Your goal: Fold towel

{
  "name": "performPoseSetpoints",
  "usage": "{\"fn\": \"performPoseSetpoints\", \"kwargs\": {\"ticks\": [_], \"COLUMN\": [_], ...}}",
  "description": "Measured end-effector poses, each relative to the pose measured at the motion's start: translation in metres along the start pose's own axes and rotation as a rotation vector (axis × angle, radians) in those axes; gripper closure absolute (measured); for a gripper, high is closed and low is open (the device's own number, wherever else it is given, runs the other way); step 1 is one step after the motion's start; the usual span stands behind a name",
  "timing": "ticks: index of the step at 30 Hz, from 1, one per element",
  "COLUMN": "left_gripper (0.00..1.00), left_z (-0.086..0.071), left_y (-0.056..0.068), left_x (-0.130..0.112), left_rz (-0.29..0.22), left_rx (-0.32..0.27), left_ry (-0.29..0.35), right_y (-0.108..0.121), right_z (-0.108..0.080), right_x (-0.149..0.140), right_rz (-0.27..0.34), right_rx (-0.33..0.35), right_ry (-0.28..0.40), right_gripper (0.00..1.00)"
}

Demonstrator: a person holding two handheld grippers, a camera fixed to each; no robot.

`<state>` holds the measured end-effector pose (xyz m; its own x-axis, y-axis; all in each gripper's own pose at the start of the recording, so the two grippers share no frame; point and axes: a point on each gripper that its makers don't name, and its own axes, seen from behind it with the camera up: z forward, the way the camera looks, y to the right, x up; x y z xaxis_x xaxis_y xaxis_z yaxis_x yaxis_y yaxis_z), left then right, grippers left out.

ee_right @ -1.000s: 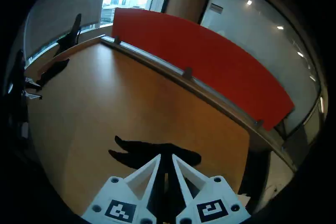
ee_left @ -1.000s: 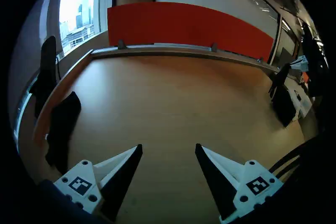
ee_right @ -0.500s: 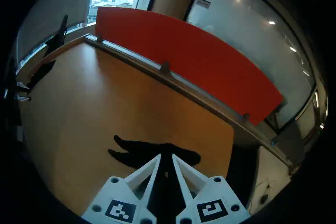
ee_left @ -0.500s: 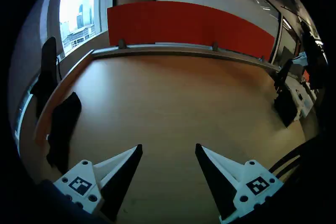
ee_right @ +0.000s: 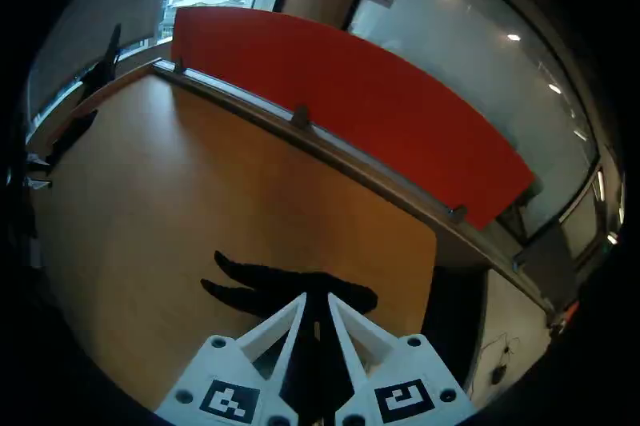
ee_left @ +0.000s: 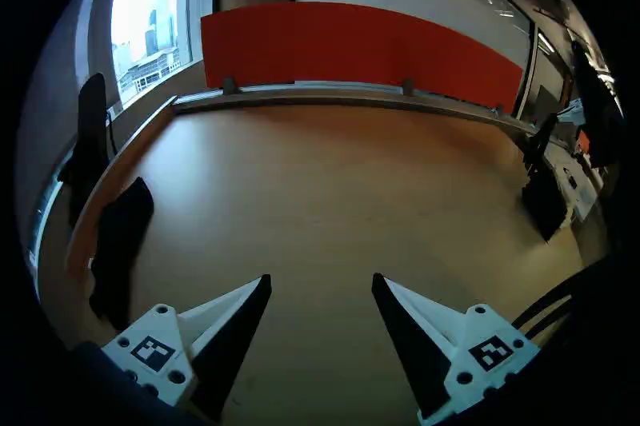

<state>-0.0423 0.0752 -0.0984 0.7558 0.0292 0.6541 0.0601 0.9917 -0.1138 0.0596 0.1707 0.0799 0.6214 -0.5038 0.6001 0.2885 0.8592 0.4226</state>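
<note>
We see right gripper (ee_right: 316, 298) jaws narrow, pinching the dark towel (ee_right: 260, 286) at lower centre, left gripper (ee_left: 320, 277) jaws wide over the table (ee_left: 320, 178); a thin pinch may slip, dropping it unfolded.

Right hand-held gripper (ee_right: 316, 299) apparently swung rightward.

Smooth, satin wood table (ee_left: 320, 178); matt dark cloth towel (ee_right: 264, 286).

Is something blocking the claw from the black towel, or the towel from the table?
Nothing visible does. The right claw already pinches the black towel, and the wooden table under it stretches plain up to the red divider.
</note>
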Motion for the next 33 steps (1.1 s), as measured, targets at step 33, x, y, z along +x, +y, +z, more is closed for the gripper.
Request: {"fn": "performPoseSetpoints", "kwargs": {"ticks": [33], "left_gripper": [0.06], "left_z": [0.002], "left_y": [0.019], "left_x": [0.008], "left_rz": [0.037], "left_rx": [-0.028], "left_ry": [-0.004], "right_y": [-0.002], "right_z": [-0.039], "right_x": [-0.178], "right_rz": [0.171], "right_rx": [-0.030], "right_ry": [-0.184], "right_gripper": [0.96]}}
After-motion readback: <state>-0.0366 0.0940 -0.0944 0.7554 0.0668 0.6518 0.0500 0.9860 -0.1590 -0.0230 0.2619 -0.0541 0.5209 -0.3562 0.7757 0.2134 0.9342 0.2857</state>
